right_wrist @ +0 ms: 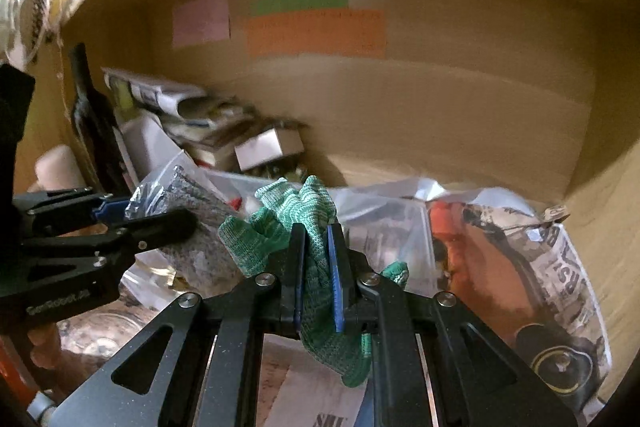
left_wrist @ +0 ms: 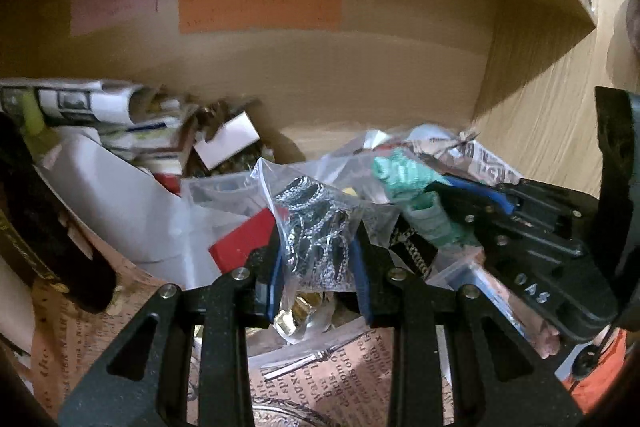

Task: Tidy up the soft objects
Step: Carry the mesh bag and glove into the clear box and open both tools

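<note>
Cardboard box (right_wrist: 440, 99): 1 green glove (right_wrist: 288, 227), 1 chain bag (left_wrist: 316, 227).

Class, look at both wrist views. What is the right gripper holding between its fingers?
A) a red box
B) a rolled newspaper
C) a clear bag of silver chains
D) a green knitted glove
D: the right gripper is shut on the green knitted glove, while the left gripper pinches the clear bag of silver chains.
</note>
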{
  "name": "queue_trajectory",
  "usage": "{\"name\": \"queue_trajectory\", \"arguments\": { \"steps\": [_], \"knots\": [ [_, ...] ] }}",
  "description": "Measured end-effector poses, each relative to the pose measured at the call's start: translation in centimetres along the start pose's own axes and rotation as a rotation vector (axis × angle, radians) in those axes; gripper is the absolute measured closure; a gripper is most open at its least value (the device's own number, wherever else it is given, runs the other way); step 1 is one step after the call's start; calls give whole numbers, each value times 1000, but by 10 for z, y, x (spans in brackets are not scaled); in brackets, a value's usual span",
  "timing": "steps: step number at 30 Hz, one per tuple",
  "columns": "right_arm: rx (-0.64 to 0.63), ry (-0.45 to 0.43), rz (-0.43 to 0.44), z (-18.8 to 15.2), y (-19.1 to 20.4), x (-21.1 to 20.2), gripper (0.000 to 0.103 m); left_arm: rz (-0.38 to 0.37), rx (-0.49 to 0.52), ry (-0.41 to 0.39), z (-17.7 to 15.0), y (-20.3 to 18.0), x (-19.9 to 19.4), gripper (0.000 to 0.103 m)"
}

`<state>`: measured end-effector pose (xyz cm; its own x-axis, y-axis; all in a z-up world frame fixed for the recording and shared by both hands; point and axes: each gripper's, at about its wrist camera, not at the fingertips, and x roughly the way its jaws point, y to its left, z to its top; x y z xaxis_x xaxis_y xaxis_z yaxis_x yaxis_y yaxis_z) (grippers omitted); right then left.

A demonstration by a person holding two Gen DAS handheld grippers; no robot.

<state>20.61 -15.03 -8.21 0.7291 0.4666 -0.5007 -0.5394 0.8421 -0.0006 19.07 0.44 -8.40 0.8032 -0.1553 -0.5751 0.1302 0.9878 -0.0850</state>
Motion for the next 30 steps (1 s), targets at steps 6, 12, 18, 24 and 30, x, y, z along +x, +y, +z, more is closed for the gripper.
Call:
{"name": "queue_trajectory", "arguments": {
  "steps": [6,12,18,24,30],
  "knots": [
    [-4,86,-6,-11,-3,28,92,2,6,60,-4,1,23,73],
    [-25,123,-11,-14,0,33,90,-11,10,94,-7,1,31,58],
    [-30,125,-7,-11,2,27,73,-11,7,89,-9,0,20,51],
    [-34,66,-2,-3,4,2,54,4,14,5,-7,-2,-17,35],
    [-1,-27,22,5,6,-36,33,23,46,-98,-5,-9,-63,20]
  ]
}}
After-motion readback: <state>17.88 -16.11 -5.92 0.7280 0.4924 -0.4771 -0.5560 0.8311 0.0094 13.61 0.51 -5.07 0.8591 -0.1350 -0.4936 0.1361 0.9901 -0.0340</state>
